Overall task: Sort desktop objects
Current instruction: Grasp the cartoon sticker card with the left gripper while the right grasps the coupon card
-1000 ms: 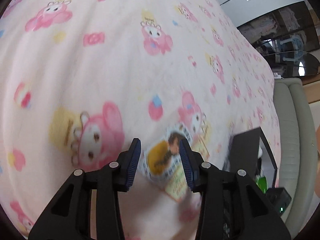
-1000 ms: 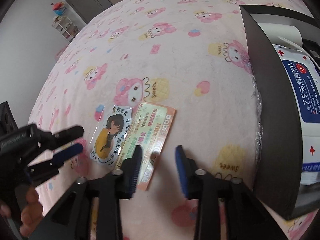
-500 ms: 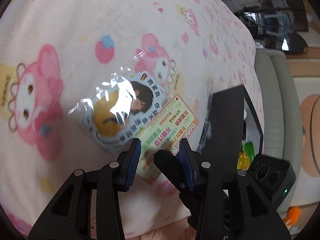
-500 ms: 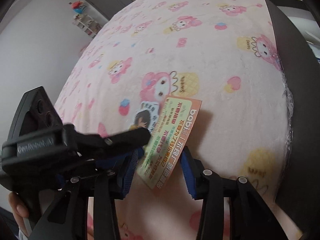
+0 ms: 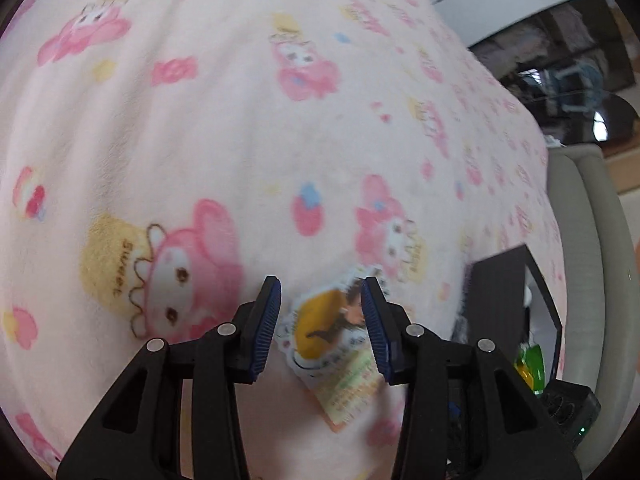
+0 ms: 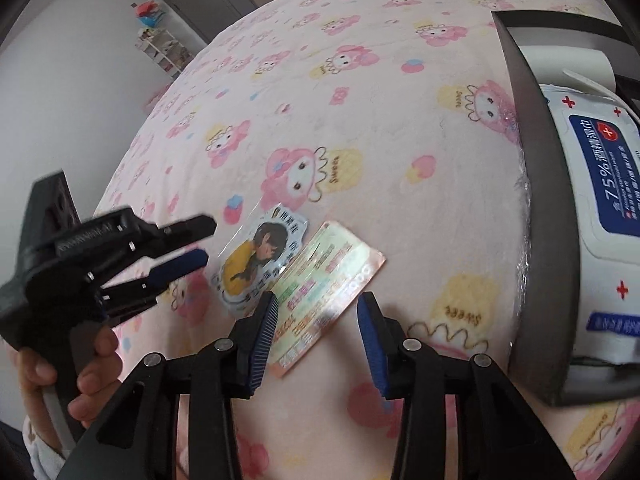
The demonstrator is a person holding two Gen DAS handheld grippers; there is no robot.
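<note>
A cartoon sticker in a clear sleeve (image 6: 260,258) lies flat on the pink printed blanket (image 6: 360,128), touching a pastel printed card (image 6: 324,294) to its right. Both also show in the left wrist view, the sticker (image 5: 326,320) and the card (image 5: 348,388). My left gripper (image 5: 320,320) is open and empty, with the sticker lying between its fingers beyond the tips; it also shows in the right wrist view (image 6: 192,246), just left of the sticker. My right gripper (image 6: 316,336) is open and empty, over the card's near end.
A dark grey box (image 6: 536,184) stands at the right and holds a pack of 75% alcohol wipes (image 6: 600,184). In the left wrist view the box (image 5: 500,300) holds a green and yellow item (image 5: 530,364). A grey sofa (image 5: 588,264) lies beyond the blanket.
My left gripper has pulled back from the sticker and card after closing in half a second ago. My right gripper has drawn back slightly. Both stay open; the sticker and card still lie on the blanket.
</note>
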